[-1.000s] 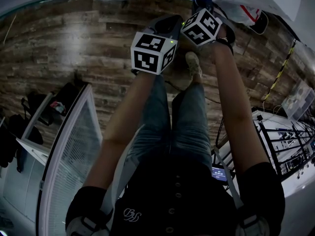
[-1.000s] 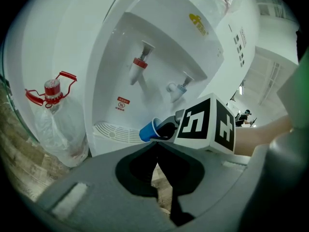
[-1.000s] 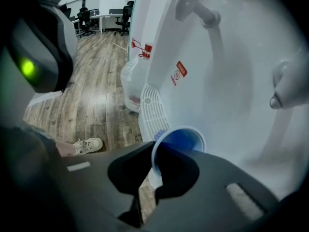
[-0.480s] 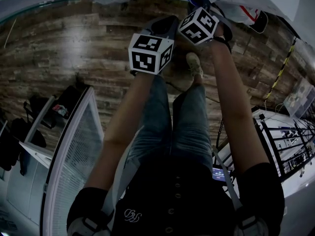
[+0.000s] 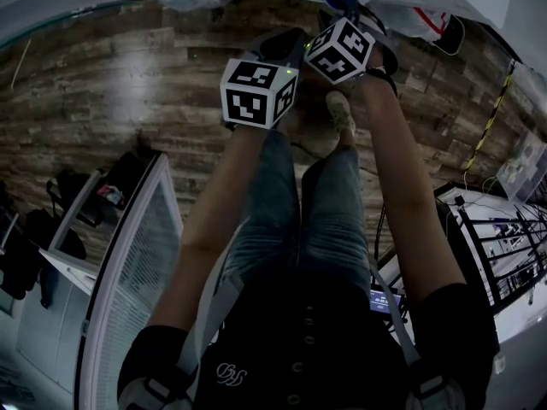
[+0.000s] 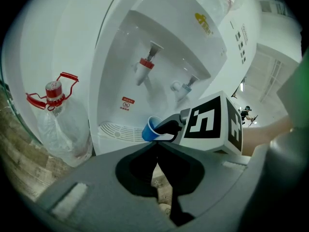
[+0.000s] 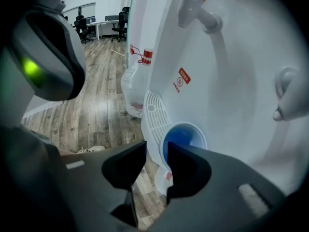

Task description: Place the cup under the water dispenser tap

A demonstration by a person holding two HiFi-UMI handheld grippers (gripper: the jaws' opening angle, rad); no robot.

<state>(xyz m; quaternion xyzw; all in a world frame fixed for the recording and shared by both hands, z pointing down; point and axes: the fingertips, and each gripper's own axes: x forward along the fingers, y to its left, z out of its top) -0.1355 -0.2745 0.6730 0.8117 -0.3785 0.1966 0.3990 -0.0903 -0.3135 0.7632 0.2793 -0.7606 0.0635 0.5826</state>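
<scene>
R gripper [image 7: 155, 151]: jaws just opened, now apart. Near rim of small blue plastic cup [image 7: 186, 135] looks to sit in the gap, unpinched. Cup stands on white slotted drip tray [image 7: 153, 112], roughly under red-capped tap [image 7: 193, 4]. L gripper [image 6: 157, 149]: jaws together, empty. Withdraw R straight up w/o nudging the rim, else cup may tip.

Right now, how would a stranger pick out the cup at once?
Find the white dispenser. In its recess, below the red tap and blue tap, the cup sits at the end of the tray. It alone is deep blue and open-topped.
</scene>
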